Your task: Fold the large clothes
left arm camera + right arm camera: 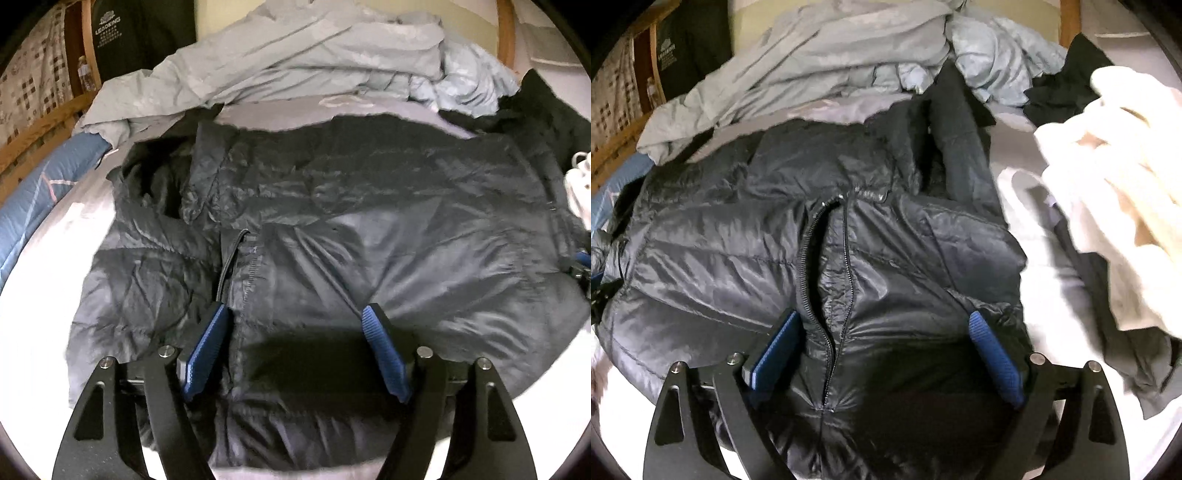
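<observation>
Blue-padded and spread apart, the left tool [295, 347] and the right tool [886, 350] both hung over the near hem of the black puffer jacket [332, 240], gripping nothing. It lay flat on the bed [33, 325], front up, its long axis running away from both tools along the zipper [827, 280] (half open) toward the collar. Neither hand looked clearly nearer. Beyond it sat a crumpled pale blue duvet [295, 55], and to the right a cream garment [1115, 192].

Wooden bed frame [88, 44], perhaps cream wall [207, 14].
</observation>
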Motion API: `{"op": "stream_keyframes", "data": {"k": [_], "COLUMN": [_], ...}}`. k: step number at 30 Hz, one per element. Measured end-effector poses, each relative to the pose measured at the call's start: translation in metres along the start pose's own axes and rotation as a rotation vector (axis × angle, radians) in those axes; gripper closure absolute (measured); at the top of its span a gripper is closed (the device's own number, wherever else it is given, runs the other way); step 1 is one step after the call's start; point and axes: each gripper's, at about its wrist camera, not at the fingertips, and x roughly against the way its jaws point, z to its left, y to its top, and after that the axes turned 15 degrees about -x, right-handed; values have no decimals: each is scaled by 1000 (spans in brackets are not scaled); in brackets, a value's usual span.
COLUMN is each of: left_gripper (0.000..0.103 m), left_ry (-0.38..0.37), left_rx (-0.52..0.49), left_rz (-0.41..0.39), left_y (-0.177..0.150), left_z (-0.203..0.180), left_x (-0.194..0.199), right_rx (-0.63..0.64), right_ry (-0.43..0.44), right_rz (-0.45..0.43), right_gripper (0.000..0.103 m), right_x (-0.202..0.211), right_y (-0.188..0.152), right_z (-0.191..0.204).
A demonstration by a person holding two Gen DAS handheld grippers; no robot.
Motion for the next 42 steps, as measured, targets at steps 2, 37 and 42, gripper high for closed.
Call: {"op": "stream_keyframes", "data": {"k": [2,37,42], "left_gripper": [30,94,95], "left_ry": [-19,164,126], "left_rx": [-3,-49,32], "left_rz": [-47,91,-8], "left_y": [-1,-31,-45], "left_z": [-1,13,13], "left_x": [24,39,108], "right_rx": [20,220,181], "right_ry": [11,-86,18], "right_rz": [-32,-10,-71], "right_gripper": [11,90,91], "right_x": [15,60,126], "right_y": [0,-34,-50], "right_z": [3,4,-3]}}
